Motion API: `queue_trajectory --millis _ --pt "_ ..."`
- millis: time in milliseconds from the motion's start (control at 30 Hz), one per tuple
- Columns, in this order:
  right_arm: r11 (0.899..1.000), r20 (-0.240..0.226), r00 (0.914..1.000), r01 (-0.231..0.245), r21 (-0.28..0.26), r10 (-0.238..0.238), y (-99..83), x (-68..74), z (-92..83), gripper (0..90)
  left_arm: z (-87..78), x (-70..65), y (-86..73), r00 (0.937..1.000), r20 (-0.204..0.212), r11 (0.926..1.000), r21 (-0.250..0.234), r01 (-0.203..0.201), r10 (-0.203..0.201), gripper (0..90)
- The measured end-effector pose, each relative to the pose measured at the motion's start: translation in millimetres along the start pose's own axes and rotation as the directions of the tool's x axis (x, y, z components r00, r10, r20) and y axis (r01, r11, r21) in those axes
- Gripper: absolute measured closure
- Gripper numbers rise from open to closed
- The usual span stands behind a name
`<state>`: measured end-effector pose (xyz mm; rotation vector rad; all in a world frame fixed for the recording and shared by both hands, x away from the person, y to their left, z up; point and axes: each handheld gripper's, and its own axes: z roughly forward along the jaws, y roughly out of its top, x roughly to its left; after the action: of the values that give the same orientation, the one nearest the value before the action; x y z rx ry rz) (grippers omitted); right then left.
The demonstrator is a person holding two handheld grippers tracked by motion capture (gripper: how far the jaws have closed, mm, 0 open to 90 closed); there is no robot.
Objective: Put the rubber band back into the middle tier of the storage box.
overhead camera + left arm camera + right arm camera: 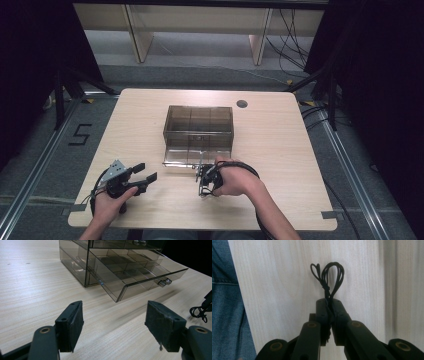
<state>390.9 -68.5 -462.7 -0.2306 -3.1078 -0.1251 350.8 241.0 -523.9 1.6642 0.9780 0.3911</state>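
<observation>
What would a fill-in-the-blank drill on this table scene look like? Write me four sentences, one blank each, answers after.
1. The right gripper is shut on a bundle of black ____.
2. The smoky clear organizer box has its lower drawer pulled ____.
3. The left gripper has its jaws ____, with nothing between them.
4. The box stands on a light ____ table.

Missing words: cord; open; open; wooden

A pale wooden worktop (280,150) carries a smoky transparent plastic drawer box (199,125), its bottom drawer (187,156) pulled out.
</observation>
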Motion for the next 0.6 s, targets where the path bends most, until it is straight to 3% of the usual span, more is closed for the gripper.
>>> queue_trajectory --millis 67,100,133,267,400,500,600 --pt "1.000 -0.002 0.9998 -0.022 0.011 0.022 -1.0 1.1 -1.7 86.1 0.1 -0.1 0.0 1.0000 0.000 1.0000 -0.001 0.000 0.000 30.1" --pt "1.000 -0.002 1.0000 0.007 0.006 -0.007 -1.1 -0.7 -1.7 86.1 0.2 -0.2 0.0 1.0000 -0.002 1.0000 -0.001 -0.001 0.001 30.1" --pt "1.000 0.001 0.9999 -0.011 -0.001 0.011 -1.8 0.4 -2.7 86.1 0.3 -0.2 -0.1 1.0000 0.000 1.0000 -0.002 -0.001 0.001 30.1" --pt "1.000 -0.001 0.9999 0.010 -0.001 -0.010 -2.2 -1.2 -6.1 86.2 0.3 -0.2 0.0 1.0000 -0.001 1.0000 -0.002 0.000 0.000 30.1" --pt "1.000 0.003 0.9999 -0.017 0.003 0.017 -3.2 -0.7 -10.6 86.1 0.2 -0.1 0.0 1.0000 0.000 1.0000 -0.002 -0.001 0.001 30.1" --pt "1.000 0.001 1.0000 0.001 0.007 -0.001 -3.5 -2.7 -13.3 86.1 0.2 -0.2 -0.1 1.0000 0.000 1.0000 -0.002 -0.001 0.001 30.1" --pt "1.000 0.008 0.9999 -0.014 0.006 0.014 -4.3 -2.5 -15.8 86.1 0.3 -0.3 -0.1 1.0000 0.000 1.0000 -0.002 -0.001 0.001 30.1"
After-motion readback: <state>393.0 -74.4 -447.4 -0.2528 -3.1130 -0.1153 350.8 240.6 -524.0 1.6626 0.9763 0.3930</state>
